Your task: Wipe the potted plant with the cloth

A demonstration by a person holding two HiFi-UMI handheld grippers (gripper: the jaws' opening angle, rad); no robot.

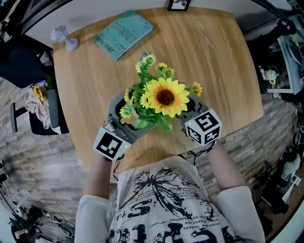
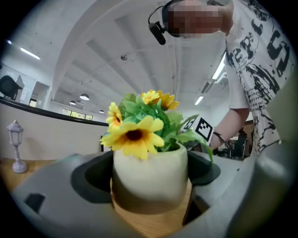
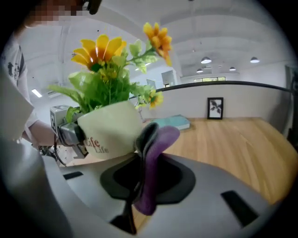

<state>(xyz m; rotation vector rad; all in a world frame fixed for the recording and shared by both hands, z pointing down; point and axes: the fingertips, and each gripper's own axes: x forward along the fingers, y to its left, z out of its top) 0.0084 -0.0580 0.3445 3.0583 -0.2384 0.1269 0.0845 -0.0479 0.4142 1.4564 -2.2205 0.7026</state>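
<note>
Light wood-grain table (image 1: 213, 71), rounded corners, its top mostly bare. A teal book (image 1: 123, 34) lies flat at an angle toward the far-left part; a small lavender lamp figurine (image 1: 64, 38) sits just left of it near the edge, and a dark picture frame (image 1: 179, 4) stands at the far edge. The potted plant (image 1: 159, 102) is at the near edge; contact between its base and the wood cannot be confirmed.
</note>
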